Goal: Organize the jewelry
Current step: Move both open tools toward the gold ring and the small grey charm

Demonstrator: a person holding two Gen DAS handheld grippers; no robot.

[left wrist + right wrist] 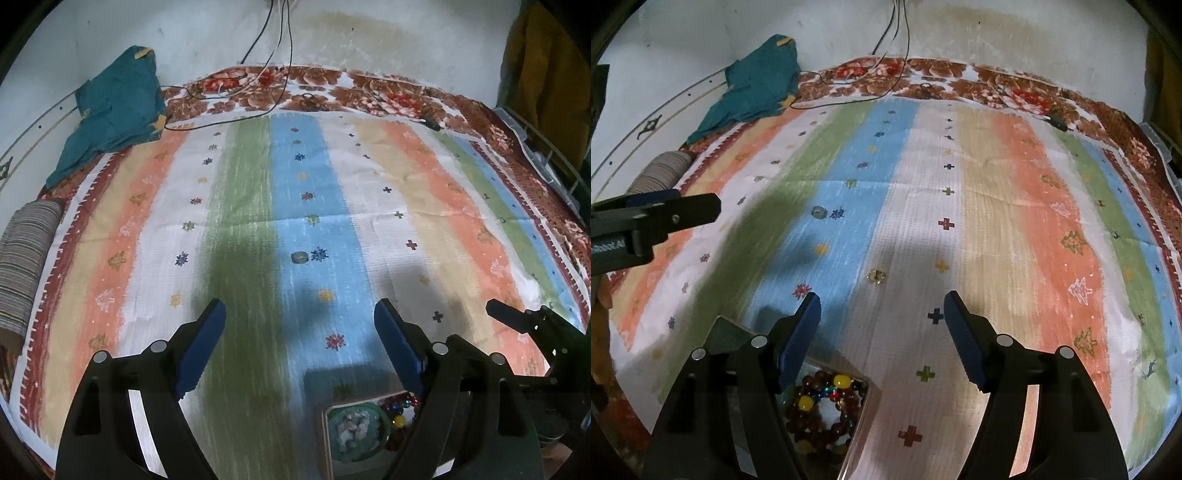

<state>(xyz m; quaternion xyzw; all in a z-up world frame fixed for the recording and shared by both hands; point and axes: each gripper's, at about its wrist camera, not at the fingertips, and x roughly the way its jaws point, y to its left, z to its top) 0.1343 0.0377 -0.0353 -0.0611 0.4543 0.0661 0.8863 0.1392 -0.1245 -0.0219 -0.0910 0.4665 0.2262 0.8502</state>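
While both grippers hover with fingers spread and empty, the left gripper [300, 325] faces a ring [299, 257] at twelve o'clock on the striped cloth [369, 177] (blue band); the right gripper [882, 314] sits above the bead bracelet [827, 406] in its box [860, 435].

I find one marking only: pale lettering on the left gripper [655, 218], at the left edge of my right wrist view. It is partly cut off and blurred; I cannot read it with certainty.
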